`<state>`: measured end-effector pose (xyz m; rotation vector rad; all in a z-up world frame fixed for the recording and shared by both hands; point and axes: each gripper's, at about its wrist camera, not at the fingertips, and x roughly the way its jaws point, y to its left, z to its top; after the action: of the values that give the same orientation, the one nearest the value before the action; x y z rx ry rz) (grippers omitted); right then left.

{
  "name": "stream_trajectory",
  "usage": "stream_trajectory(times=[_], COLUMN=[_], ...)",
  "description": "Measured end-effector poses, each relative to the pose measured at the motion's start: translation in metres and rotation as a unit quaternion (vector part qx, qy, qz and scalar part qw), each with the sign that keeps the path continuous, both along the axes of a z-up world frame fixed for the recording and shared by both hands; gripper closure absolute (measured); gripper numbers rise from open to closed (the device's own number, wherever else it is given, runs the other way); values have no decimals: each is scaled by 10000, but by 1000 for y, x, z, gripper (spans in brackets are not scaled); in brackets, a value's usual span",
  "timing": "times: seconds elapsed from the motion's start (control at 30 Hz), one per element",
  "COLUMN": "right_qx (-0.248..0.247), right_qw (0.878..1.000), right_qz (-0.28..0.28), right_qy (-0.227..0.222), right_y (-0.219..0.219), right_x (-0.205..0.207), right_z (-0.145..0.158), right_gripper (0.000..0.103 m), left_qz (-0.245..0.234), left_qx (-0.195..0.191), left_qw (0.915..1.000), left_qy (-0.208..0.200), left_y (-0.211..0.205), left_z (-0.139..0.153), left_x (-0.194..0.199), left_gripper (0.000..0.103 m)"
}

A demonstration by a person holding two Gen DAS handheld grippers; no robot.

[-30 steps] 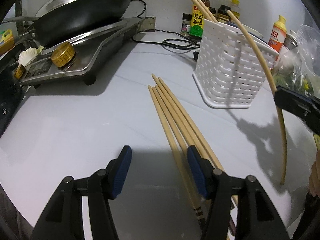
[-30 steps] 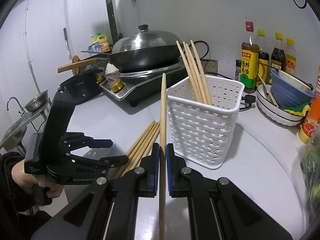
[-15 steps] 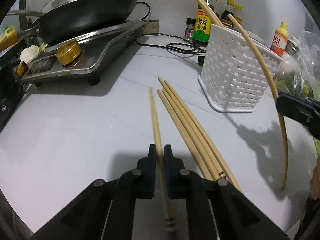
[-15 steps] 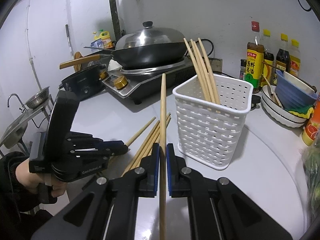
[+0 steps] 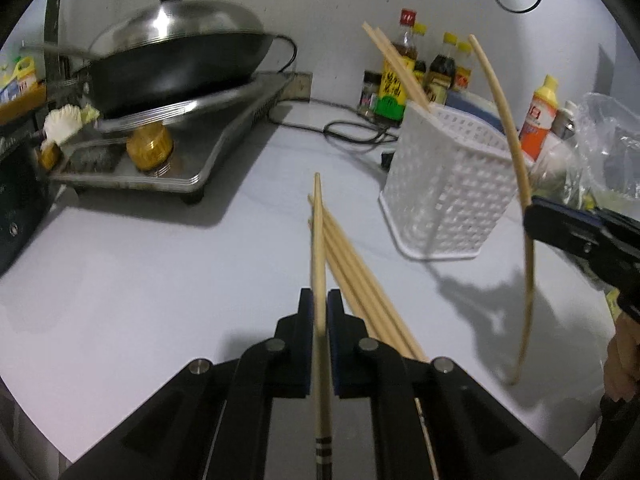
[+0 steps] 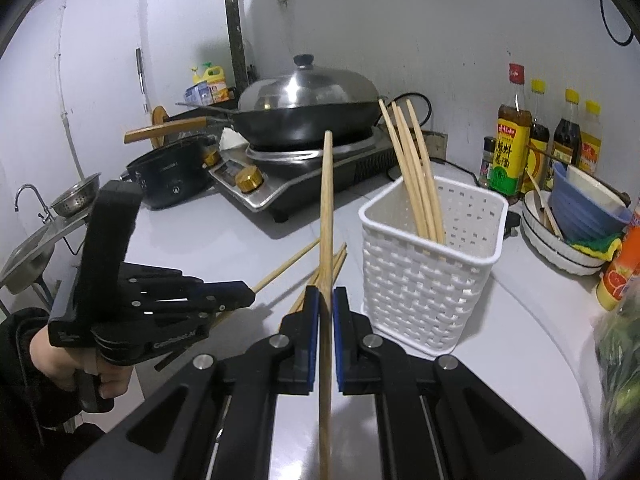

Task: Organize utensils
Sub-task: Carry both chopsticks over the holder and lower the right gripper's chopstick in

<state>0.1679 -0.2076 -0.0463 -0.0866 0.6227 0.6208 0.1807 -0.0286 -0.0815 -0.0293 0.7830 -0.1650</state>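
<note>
My left gripper [image 5: 319, 300] is shut on one wooden chopstick [image 5: 318, 240], lifted off the white counter, tip pointing away. Under it lie several loose chopsticks [image 5: 360, 280]. A white perforated basket [image 5: 444, 196] stands to the right with three chopsticks [image 6: 416, 184] leaning in it. My right gripper [image 6: 326, 300] is shut on another chopstick [image 6: 327, 208], held upright just left of the basket [image 6: 432, 276]. That chopstick [image 5: 516, 168] and the right gripper [image 5: 532, 216] show at the right edge of the left wrist view. The left gripper [image 6: 250, 291] appears at the left of the right wrist view.
A lidded wok [image 5: 172, 60] sits on a steel cooktop [image 5: 192, 152] at the back left. Sauce bottles [image 6: 516, 136] line the wall. Stacked bowls [image 6: 576, 216] stand right of the basket. A black cable [image 5: 352, 136] runs behind it. A plastic bag [image 5: 608, 140] is at far right.
The left gripper went from open beside the pile to shut on one chopstick, then raised it off the counter. The right gripper kept its chopstick and barely moved.
</note>
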Motion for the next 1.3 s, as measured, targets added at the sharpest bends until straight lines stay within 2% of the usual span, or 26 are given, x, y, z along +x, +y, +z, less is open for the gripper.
stream_trajectory(times=[0.7, 1.3], right_qx=[233, 244], right_qw=[9978, 9910], right_qz=[-85, -235], right_qy=[-611, -1292], right_y=[-15, -37], right_x=[5, 9], right_z=[68, 132], right_gripper=[97, 97], left_qz=[-138, -285], left_qx=[-154, -200], left_qw=[9966, 9915], left_qy=[-791, -1255], left_y=[-9, -23], left_z=[76, 118], left_x=[1, 11], left_gripper=[97, 97])
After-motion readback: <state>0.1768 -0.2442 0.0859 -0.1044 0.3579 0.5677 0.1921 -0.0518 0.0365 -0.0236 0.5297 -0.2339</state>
